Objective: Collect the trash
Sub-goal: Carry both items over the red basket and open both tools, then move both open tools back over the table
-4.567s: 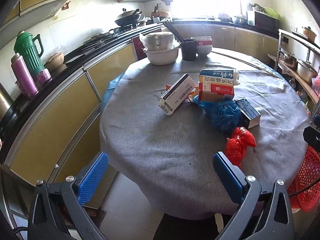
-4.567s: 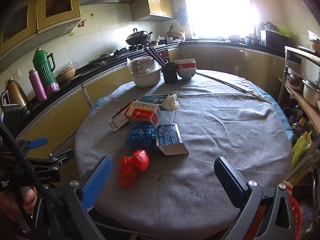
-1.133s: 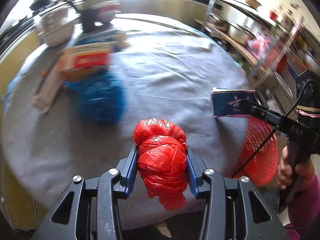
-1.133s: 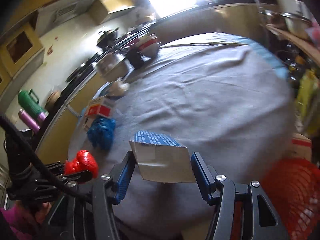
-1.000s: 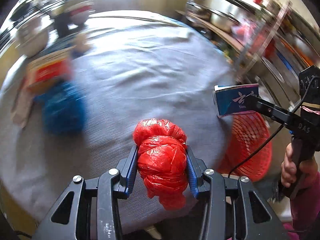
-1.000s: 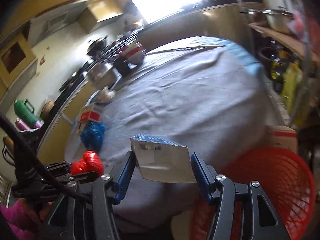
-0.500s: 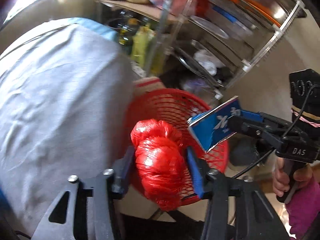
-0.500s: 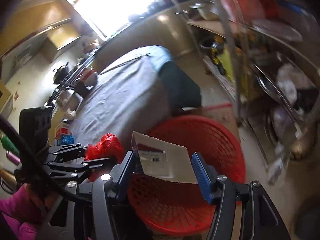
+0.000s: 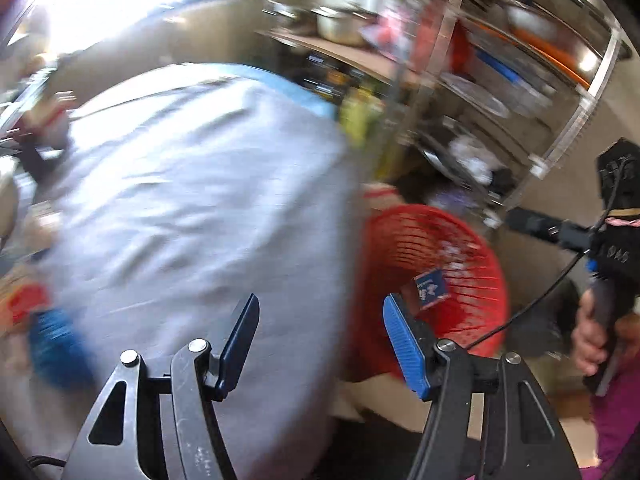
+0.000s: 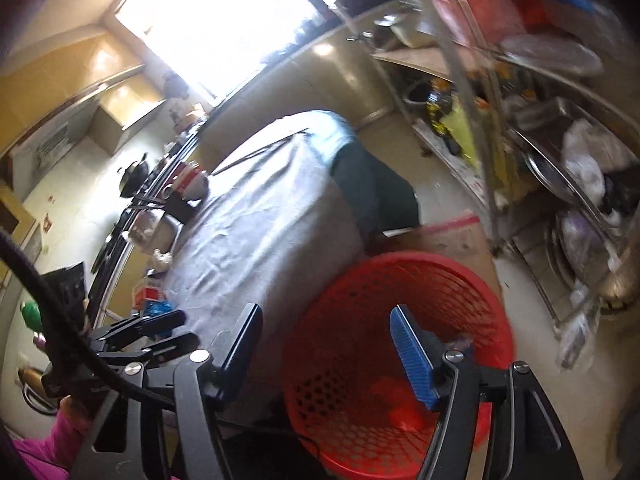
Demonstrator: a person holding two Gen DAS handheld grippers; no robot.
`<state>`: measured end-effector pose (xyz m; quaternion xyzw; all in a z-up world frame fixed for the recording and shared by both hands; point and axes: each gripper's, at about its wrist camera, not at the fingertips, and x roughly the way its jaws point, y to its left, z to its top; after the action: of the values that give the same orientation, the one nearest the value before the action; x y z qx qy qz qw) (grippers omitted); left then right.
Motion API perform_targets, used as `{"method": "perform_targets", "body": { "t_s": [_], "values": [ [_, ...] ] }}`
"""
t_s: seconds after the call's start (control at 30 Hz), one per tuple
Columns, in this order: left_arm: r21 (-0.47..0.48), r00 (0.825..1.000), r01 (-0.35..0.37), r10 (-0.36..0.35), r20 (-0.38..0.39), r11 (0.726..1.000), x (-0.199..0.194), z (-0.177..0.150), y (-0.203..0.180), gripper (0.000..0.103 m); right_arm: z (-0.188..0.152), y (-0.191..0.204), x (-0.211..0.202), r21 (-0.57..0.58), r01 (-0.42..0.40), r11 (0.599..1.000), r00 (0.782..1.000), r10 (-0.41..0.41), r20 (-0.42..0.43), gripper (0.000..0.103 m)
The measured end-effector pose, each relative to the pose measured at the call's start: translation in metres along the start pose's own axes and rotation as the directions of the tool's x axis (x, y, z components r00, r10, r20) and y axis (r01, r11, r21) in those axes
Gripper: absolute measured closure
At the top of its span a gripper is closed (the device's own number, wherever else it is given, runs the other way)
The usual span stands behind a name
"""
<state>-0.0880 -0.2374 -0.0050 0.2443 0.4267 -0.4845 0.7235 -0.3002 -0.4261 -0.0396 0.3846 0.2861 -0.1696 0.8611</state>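
Note:
A red mesh basket (image 9: 464,240) (image 10: 400,258) stands on the floor beside the grey-clothed round table (image 9: 192,200). A blue box (image 9: 430,290) lies inside it, and the red bag (image 10: 400,408) rests at its bottom. My left gripper (image 9: 320,320) hangs over the table edge, jaws opening, nothing between them. My right gripper (image 10: 326,332) is above the basket's near rim, jaws opening and empty. On the table, a blue bag (image 9: 56,344) and a red-and-orange box (image 9: 24,304) lie blurred at the far left.
A metal rack (image 10: 560,152) loaded with pots, plates and bags stands close behind the basket. Bowls and a dark cup (image 10: 180,204) sit at the table's far side. A flat cardboard piece (image 10: 452,236) lies on the floor by the basket.
Both grippers have opened. The red bag and the blue box have left them and now lie in the basket. The left gripper has swung back toward the table.

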Motion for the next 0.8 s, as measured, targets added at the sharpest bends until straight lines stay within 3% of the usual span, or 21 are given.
{"method": "perform_targets", "body": {
  "t_s": [0.1, 0.23, 0.3, 0.5, 0.67, 0.8],
  "values": [
    [-0.062, 0.986, -0.156, 0.159, 0.049, 0.986, -0.033, -0.016, 0.038, 0.032, 0.007, 0.034, 0.009, -0.065, -0.024, 0.998, 1.0, 0.025, 0.004, 0.033],
    [-0.18, 0.933, -0.338, 0.354, 0.07, 0.924, -0.073, -0.04, 0.092, 0.031, 0.015, 0.097, 0.027, -0.167, -0.086, 0.982, 0.996, 0.086, -0.004, 0.032],
    [-0.231, 0.91, -0.389, 0.41, 0.052, 0.892, -0.087, -0.049, 0.115, 0.031, 0.015, 0.132, 0.038, -0.226, -0.12, 0.967, 0.993, 0.119, -0.018, 0.031],
    [-0.337, 0.852, -0.485, 0.523, 0.027, 0.807, -0.121, -0.076, 0.164, 0.031, 0.004, 0.221, 0.064, -0.359, -0.217, 0.908, 0.976, 0.207, -0.067, 0.031],
    [-0.362, 0.809, -0.54, 0.587, 0.028, 0.76, -0.141, -0.088, 0.182, 0.031, -0.005, 0.268, 0.081, -0.426, -0.259, 0.867, 0.966, 0.237, -0.105, 0.031],
    [-0.386, 0.803, -0.541, 0.595, 0.028, 0.748, -0.152, -0.092, 0.191, 0.031, -0.003, 0.29, 0.087, -0.446, -0.288, 0.848, 0.957, 0.266, -0.113, 0.03]
  ]
}}
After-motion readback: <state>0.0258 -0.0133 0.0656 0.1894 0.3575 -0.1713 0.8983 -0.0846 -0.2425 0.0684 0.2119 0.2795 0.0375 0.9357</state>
